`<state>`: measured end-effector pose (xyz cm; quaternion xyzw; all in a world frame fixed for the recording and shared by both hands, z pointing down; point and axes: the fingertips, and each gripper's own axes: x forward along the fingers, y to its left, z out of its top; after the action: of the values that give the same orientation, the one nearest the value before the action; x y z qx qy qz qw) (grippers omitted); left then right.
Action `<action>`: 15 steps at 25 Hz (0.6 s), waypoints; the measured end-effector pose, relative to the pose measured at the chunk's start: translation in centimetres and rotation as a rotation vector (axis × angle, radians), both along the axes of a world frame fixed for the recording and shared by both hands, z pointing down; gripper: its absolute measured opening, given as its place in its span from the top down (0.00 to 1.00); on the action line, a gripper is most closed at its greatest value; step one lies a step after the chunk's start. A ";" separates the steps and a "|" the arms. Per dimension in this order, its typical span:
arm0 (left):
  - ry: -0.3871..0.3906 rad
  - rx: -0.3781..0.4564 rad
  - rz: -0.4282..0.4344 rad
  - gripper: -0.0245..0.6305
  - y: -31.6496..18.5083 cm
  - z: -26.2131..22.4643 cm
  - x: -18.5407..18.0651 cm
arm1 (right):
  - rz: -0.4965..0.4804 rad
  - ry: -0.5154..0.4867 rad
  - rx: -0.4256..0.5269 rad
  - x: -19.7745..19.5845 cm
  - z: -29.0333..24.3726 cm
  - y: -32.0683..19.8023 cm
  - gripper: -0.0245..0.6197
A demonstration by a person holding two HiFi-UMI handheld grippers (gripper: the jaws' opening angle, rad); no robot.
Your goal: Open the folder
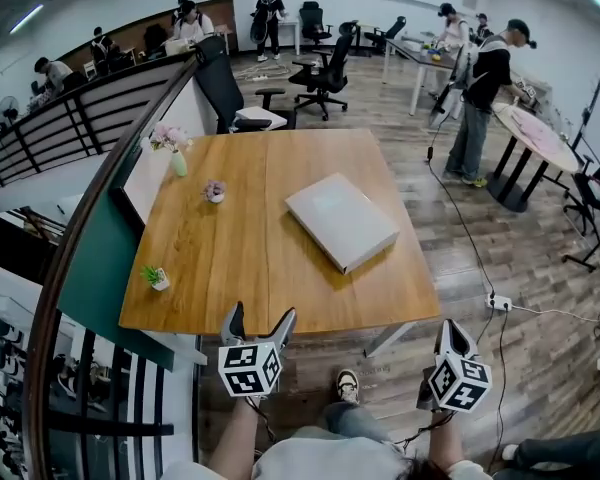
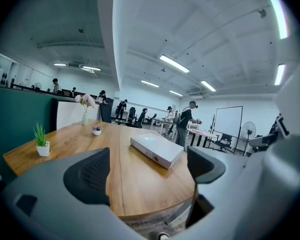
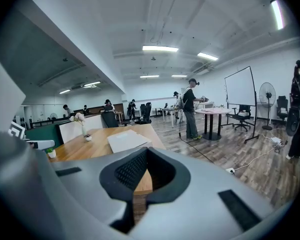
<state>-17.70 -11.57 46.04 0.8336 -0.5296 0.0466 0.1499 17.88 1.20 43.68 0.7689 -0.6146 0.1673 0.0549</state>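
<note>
Head view: a closed folder (image 1: 341,220) was seen lying flat on the wooden table (image 1: 230,258), right of its middle. The left gripper (image 1: 260,318) and the right gripper (image 1: 452,334) were held off the table's near edge, well apart from the folder. A small potted plant (image 1: 156,277) stood near the table's left edge.

Left gripper view: the fingers were spread wide with nothing held between them. The folder (image 2: 156,149) was seen beyond the gap, on the table (image 2: 130,179).

Right gripper view: the fingers were drawn together, with nothing gripped. The folder (image 3: 126,140) was seen lying farther off on the table (image 3: 90,149).
</note>
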 end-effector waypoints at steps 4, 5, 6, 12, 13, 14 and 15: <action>-0.005 0.005 -0.006 0.22 -3.7 0.0 1.3 | -0.019 -0.003 0.003 1.0 0.3 -4.3 0.96; -0.005 0.005 -0.011 0.22 -4.8 0.1 1.7 | -0.027 -0.003 0.004 1.3 0.3 -5.5 0.96; -0.004 0.005 -0.015 0.22 -5.9 0.1 2.2 | -0.034 -0.002 0.005 1.7 0.3 -6.8 0.96; 0.005 0.008 -0.045 0.22 -12.4 -0.3 5.8 | -0.076 0.010 0.006 5.3 -0.5 -14.5 0.96; 0.008 0.007 -0.050 0.22 -13.4 -0.4 6.6 | -0.083 0.011 0.003 6.1 -0.5 -15.8 0.96; 0.011 0.004 -0.056 0.22 -14.4 -0.4 7.4 | -0.091 0.012 -0.002 6.9 -0.6 -17.0 0.96; 0.013 0.002 -0.062 0.22 -15.5 -0.5 8.2 | -0.099 0.014 -0.006 7.7 -0.7 -18.3 0.96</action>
<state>-9.52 -27.03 45.59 0.8172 -0.5543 0.0358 0.1540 25.55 -17.06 43.03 0.7385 -0.6511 0.1608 0.0697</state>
